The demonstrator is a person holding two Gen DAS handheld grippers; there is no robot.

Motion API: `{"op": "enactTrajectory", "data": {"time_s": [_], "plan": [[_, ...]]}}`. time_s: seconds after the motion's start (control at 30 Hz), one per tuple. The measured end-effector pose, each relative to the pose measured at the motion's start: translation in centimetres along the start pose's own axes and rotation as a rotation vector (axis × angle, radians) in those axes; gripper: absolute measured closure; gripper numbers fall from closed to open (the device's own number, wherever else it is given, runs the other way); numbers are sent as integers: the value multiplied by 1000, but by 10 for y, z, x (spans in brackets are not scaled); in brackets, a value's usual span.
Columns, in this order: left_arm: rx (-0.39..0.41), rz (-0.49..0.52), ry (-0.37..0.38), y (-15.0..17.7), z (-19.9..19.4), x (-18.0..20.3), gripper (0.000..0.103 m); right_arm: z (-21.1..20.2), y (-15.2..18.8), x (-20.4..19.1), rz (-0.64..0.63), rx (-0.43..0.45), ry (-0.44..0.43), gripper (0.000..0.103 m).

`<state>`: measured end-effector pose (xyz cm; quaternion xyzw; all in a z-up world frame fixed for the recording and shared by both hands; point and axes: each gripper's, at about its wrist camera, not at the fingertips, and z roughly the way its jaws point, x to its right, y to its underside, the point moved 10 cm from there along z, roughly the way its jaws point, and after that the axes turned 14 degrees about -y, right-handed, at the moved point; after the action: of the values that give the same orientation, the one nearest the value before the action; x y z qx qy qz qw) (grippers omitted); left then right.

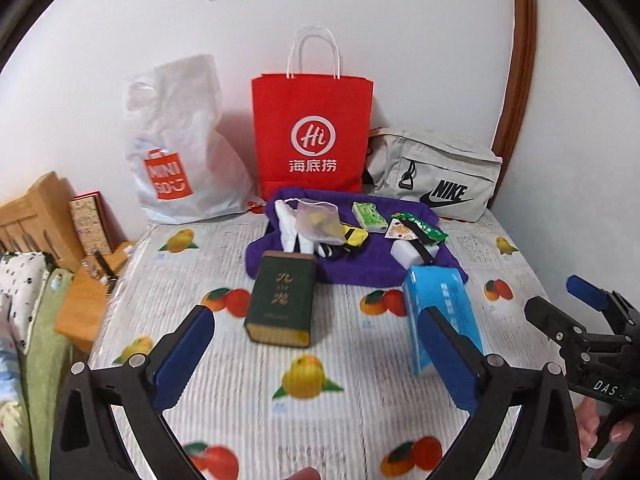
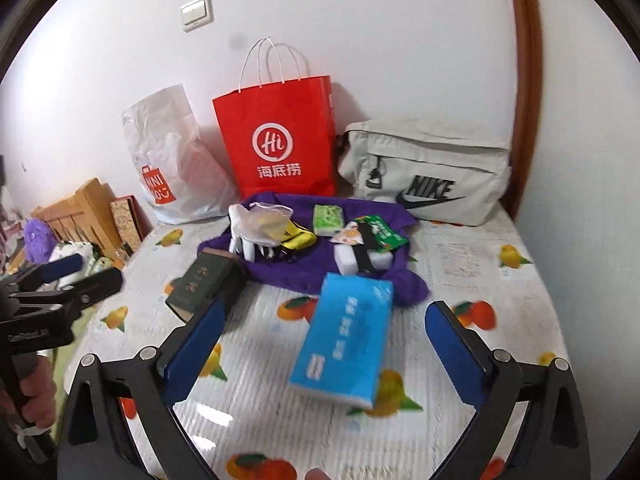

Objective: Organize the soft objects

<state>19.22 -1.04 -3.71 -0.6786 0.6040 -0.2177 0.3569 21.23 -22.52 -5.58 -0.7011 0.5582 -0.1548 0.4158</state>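
Purple towel (image 1: 360, 258) spread on fruit-print bed cover (image 1: 312, 364), in front of red paper bag (image 1: 312, 136). On towel: white gloves (image 1: 290, 228), green tissue pack (image 1: 369, 216), white sponge (image 1: 408, 250) (small items bunched together). Blue tissue pack (image 2: 340, 340) and green book (image 1: 280, 300) just off towel's near edge. Left gripper (image 1: 316, 356) spread wide, empty. Right gripper (image 2: 320, 352) spread wide, pads clear of blue pack

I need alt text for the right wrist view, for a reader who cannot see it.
An open hand-held gripper hovers over a blue tissue pack on a fruit-print table. Behind, small items lie on a purple cloth before a red paper bag.
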Motion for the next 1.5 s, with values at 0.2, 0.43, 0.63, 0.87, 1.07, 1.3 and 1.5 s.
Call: {"op": "enactTrajectory", "data": {"time_s": [0.2, 0.43, 0.63, 0.87, 1.07, 1.3, 1.5], "plan": [[34, -15, -7, 28, -42, -7, 0, -36, 26, -13, -4, 14, 20, 1], [55, -7, 0, 59, -76, -8, 0, -70, 55, -30, -17, 19, 26, 1], [62, -42, -25, 73, -94, -21, 0, -88, 75, -33, 15, 20, 19, 1], [57, -24, -58, 83, -102, -21, 0, -106, 86, -33, 27, 30, 19, 1], [55, -20, -56, 84, -104, -20, 0, -106, 90, -34, 20, 23, 24, 1], [55, -19, -54, 87, -108, -20, 0, -112, 92, -35, 28, 34, 24, 1], [53, -19, -53, 87, -107, -19, 0, -113, 92, -35, 27, 33, 27, 1]]}}
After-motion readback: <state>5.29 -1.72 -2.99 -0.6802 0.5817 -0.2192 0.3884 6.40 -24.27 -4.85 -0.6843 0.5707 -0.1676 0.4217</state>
